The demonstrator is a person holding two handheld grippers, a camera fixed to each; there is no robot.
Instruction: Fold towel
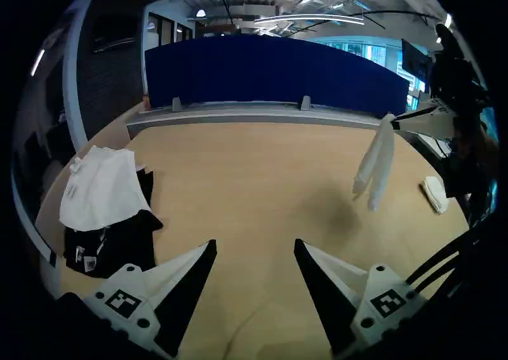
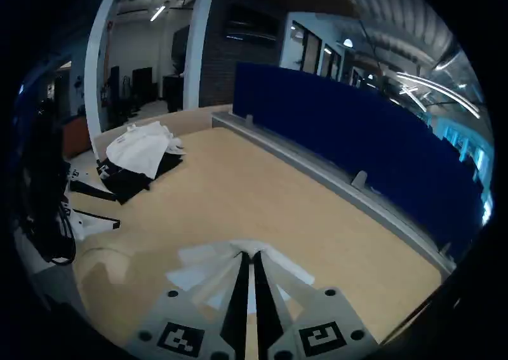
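Okay, at 6 o'clock in the left gripper view the left gripper (image 1: 254, 243) has its fingers (image 1: 190, 277) spread with nothing between them, low over the desk (image 1: 254, 176). Farther out at 2 o'clock the right gripper (image 1: 406, 122) is clenched on the top edge of the white towel (image 1: 376, 163), which hangs limp in a narrow bunch and seems clear of the desk. It looks light, thin, soft and without stiffness, so I'd grab a free lower corner and spread it; the cloth pile (image 1: 101, 188) sits far at 9 o'clock.
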